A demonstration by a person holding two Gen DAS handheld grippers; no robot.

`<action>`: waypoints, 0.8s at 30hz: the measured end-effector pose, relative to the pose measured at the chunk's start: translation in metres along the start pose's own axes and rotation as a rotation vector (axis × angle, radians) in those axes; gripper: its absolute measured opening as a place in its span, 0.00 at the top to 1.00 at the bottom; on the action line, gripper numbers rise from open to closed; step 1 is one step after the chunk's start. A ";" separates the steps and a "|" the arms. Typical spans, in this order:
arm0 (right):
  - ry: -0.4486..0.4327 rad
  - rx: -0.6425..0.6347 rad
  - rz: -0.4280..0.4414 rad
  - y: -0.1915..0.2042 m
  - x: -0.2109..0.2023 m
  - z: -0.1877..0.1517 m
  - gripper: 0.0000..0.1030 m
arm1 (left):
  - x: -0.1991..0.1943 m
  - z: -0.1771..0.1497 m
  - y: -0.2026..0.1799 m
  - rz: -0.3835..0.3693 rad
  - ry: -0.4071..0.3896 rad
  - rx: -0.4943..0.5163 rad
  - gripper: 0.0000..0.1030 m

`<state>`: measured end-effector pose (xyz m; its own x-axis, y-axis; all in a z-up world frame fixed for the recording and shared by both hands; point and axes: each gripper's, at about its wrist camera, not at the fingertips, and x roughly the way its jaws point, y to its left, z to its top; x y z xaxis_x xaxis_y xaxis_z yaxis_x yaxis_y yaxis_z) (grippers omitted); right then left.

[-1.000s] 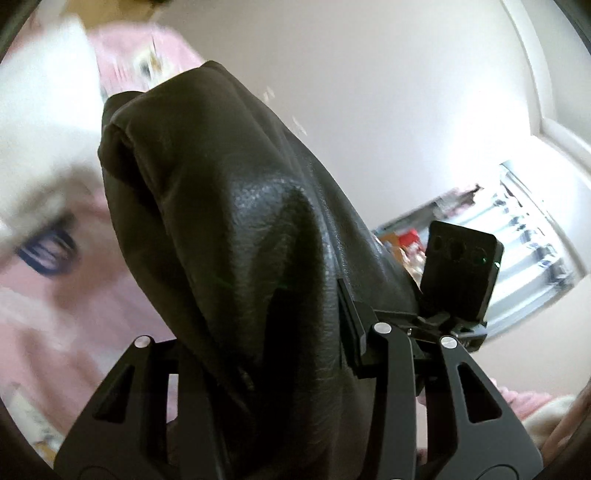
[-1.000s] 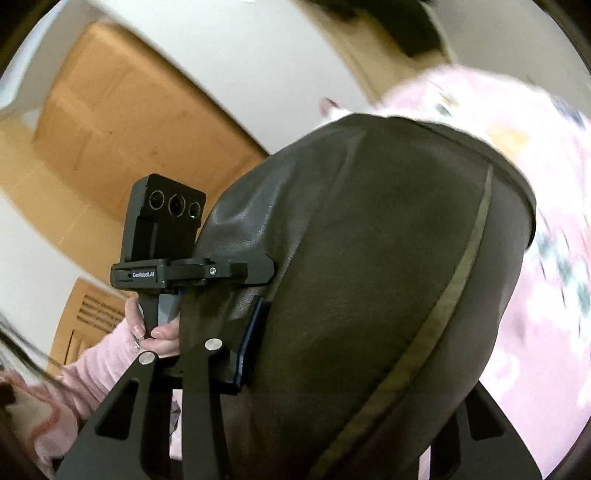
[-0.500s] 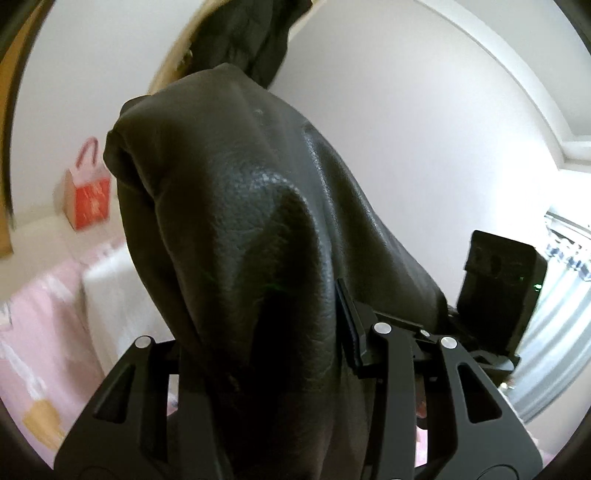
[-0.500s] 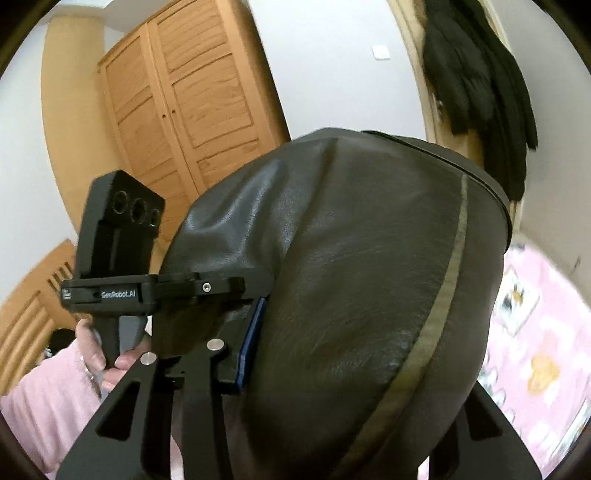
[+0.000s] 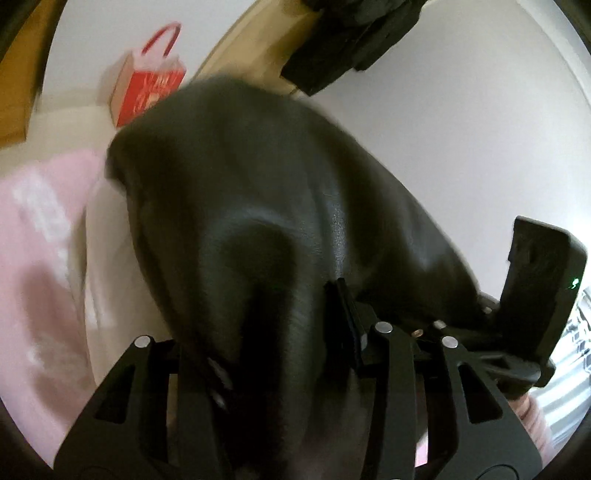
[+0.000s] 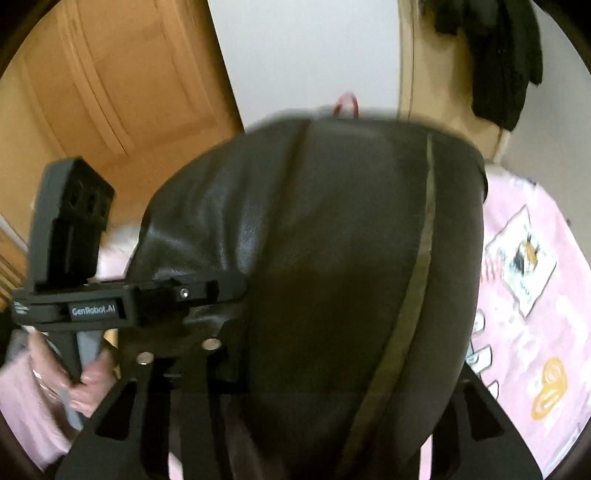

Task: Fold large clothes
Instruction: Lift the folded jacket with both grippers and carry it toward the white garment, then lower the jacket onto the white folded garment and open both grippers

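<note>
In the left wrist view, pink bedding (image 5: 40, 266) is seen at nine o'clock, with a white cushion or pillow (image 5: 107, 258) just beside it. A red paper gift bag (image 5: 147, 92) with red handles stands at eleven o'clock against the wall; what it holds cannot be told, since its opening is blurred. The black leather garment (image 5: 280, 206) fills the centre, draped up over the left gripper (image 5: 277, 332), whose fingers are closed narrowly on a fold of it. A dark coat (image 5: 351, 33) is hung at twelve o'clock on a wooden frame. The other device's black sensor block (image 5: 543, 288) is seen at three o'clock, touching the garment's far edge. In the right wrist view, a wooden wardrobe door (image 6: 110, 85) takes up ten o'clock, and the left handset is held at eight o'clock by a hand (image 6: 85, 376) in a pink sleeve. The same leather garment (image 6: 332, 258), with an olive seam strip running down it, bulges across the centre and covers the right gripper (image 6: 314, 369); its fingers are clamped narrowly on the leather. Dark hung clothing (image 6: 495, 59) is seen at one o'clock, and the pink printed bedspread (image 6: 535, 295) lies at three o'clock.
</note>
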<state>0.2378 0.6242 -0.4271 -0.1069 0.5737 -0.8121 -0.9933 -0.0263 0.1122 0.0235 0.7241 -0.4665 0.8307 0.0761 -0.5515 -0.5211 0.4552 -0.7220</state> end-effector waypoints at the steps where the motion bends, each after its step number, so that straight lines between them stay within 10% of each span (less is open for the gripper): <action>1: 0.015 0.052 0.028 -0.011 0.011 -0.002 0.45 | 0.006 -0.001 0.020 -0.056 0.006 -0.077 0.60; 12: 0.076 0.209 0.056 -0.051 0.024 -0.010 0.32 | 0.033 0.021 0.010 -0.004 0.172 -0.150 0.43; 18: 0.042 0.250 0.112 -0.045 -0.060 -0.048 0.28 | -0.045 0.000 -0.007 0.031 0.245 -0.154 0.46; 22: -0.053 0.318 -0.073 -0.039 -0.144 -0.106 0.22 | -0.102 -0.039 -0.011 0.117 0.250 -0.080 0.46; 24: -0.116 0.354 -0.075 -0.024 -0.179 -0.120 0.42 | -0.117 -0.051 -0.018 0.157 0.262 -0.051 0.46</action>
<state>0.2760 0.4235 -0.3532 -0.0083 0.6528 -0.7575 -0.9196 0.2926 0.2623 -0.0746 0.6618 -0.4106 0.6637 -0.0920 -0.7423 -0.6538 0.4107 -0.6354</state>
